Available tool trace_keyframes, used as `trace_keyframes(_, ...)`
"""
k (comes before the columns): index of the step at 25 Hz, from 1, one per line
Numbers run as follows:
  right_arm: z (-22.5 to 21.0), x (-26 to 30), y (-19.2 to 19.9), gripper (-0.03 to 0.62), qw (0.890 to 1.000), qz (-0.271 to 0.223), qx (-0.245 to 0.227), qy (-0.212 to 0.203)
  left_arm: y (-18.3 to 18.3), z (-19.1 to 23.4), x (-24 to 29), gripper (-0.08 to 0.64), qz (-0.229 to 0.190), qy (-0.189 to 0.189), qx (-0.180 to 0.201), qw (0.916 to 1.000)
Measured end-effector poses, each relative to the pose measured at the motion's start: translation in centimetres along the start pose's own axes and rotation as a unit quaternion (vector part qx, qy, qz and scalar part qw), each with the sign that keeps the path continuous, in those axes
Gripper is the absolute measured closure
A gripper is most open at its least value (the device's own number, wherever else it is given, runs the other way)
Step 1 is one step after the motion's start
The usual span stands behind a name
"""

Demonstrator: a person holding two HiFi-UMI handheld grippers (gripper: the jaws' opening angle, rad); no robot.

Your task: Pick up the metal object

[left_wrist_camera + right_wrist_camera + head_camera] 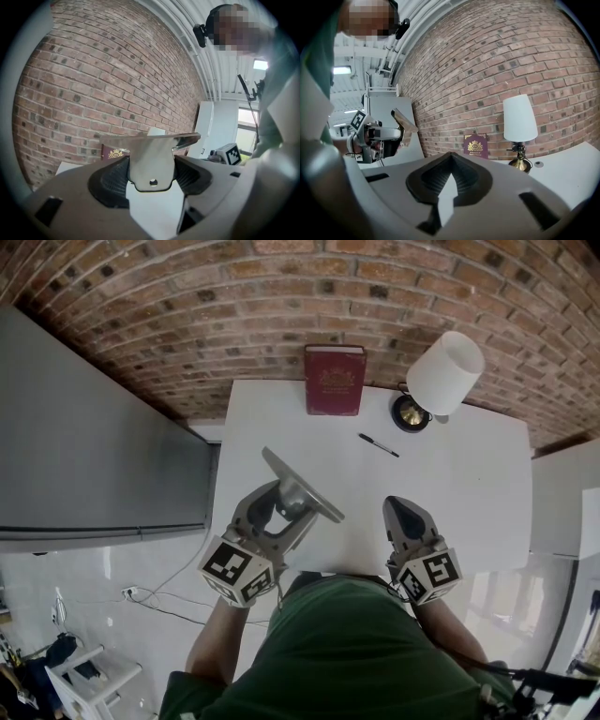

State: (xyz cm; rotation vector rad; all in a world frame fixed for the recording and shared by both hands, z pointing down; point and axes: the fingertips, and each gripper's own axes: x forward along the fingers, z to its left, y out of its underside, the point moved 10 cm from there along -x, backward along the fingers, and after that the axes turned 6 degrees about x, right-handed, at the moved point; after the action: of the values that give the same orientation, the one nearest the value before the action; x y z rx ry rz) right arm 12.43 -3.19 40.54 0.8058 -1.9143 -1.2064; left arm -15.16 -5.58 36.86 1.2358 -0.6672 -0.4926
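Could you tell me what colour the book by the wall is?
The book is dark red with a gold crest; the head view shows it best.

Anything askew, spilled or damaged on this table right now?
Nothing stands out. The book stands at the wall, the lamp is upright, and the pen lies loose at a slant on the table. The metal object is off the table, clamped in the left gripper with its flat plate tilted; no damage shows.

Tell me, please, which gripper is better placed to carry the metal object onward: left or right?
Left. The left gripper has its jaws shut on the metal object, so no new grasp is needed. The right gripper is shut and empty, off to the side over the white table.
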Motion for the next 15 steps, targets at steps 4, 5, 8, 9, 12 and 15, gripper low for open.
trace_keyframes(4,0.14,0.06,0.00,0.592,1.000,0.002,-0.001,-0.003,0.09,0.04,0.02,0.279,0.003,0.001,0.000,1.0000)
trace_keyframes(5,0.20,0.07,0.01,0.592,1.000,0.003,-0.001,-0.003,0.12,0.06,0.01,0.279,0.004,0.001,0.000,1.0000)
trace_keyframes(8,0.29,0.03,0.06,0.592,1.000,0.003,-0.001,-0.003,0.24,0.05,-0.06,0.279,0.005,0.002,0.001,1.0000)
trace_keyframes(9,0.30,0.00,0.07,0.592,1.000,0.003,-0.001,-0.003,0.21,0.03,-0.08,0.279,0.004,0.001,0.001,1.0000)
trace_keyframes(12,0.39,-0.11,0.03,0.592,1.000,0.001,0.000,-0.001,0.16,0.00,-0.19,0.279,0.002,0.001,0.003,1.0000)
trace_keyframes(15,0.50,-0.20,0.06,0.592,1.000,0.000,-0.001,-0.001,0.21,-0.01,-0.34,0.279,0.003,0.000,0.003,1.0000)
